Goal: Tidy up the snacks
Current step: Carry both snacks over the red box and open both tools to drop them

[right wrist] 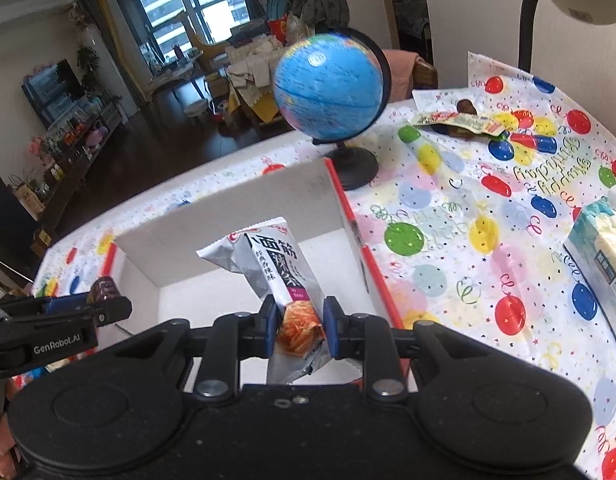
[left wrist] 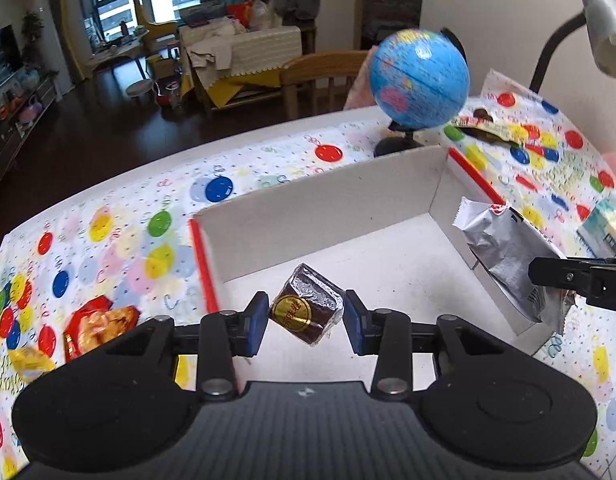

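The white cardboard box with red edges (left wrist: 320, 200) lies open-topped, its floor bare, so entry from above is free. Its tall back wall blocks the far side. Just behind stands a blue globe on a black stand (right wrist: 332, 92). A grey gooseneck lamp (left wrist: 600, 28) overhangs the far right corner.

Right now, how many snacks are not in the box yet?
5. Brown cake in the left tool, silver packet in the right tool, two left of the box, one behind the globe. More may hide.
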Action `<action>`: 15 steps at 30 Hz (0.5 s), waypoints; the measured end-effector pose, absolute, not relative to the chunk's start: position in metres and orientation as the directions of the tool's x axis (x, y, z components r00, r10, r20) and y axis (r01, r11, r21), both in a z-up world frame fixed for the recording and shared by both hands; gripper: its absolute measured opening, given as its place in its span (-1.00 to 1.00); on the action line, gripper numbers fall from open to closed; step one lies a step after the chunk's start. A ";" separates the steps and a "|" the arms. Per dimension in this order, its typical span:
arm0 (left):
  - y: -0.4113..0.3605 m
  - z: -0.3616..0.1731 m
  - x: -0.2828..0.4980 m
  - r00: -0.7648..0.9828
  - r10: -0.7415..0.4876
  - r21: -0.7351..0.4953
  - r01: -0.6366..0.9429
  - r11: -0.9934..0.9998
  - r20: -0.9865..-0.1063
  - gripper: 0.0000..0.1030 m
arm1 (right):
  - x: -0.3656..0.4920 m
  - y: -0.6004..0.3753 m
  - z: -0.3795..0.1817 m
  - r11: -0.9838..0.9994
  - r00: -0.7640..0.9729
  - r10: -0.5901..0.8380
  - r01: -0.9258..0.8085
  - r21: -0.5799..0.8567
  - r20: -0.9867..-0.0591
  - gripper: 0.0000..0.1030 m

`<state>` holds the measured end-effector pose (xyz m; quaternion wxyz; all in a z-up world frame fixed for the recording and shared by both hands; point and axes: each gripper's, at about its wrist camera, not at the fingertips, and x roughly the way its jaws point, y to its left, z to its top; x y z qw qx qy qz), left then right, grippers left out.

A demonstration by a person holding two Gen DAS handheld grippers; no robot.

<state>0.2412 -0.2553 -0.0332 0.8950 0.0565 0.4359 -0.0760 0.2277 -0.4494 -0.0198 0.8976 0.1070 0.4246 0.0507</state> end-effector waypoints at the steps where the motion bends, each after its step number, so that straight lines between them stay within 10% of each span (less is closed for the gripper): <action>1: -0.259 -0.037 0.244 0.603 -0.081 0.045 0.191 0.981 -0.793 -0.24 | 0.230 -0.450 -0.023 0.972 0.628 0.184 -0.002 0.235 -0.756 -0.57; 15: -0.278 -0.083 0.267 0.507 -0.030 0.105 0.234 0.966 -0.861 -0.23 | 0.248 -0.439 -0.054 0.978 0.568 0.190 -0.039 0.205 -0.801 -0.56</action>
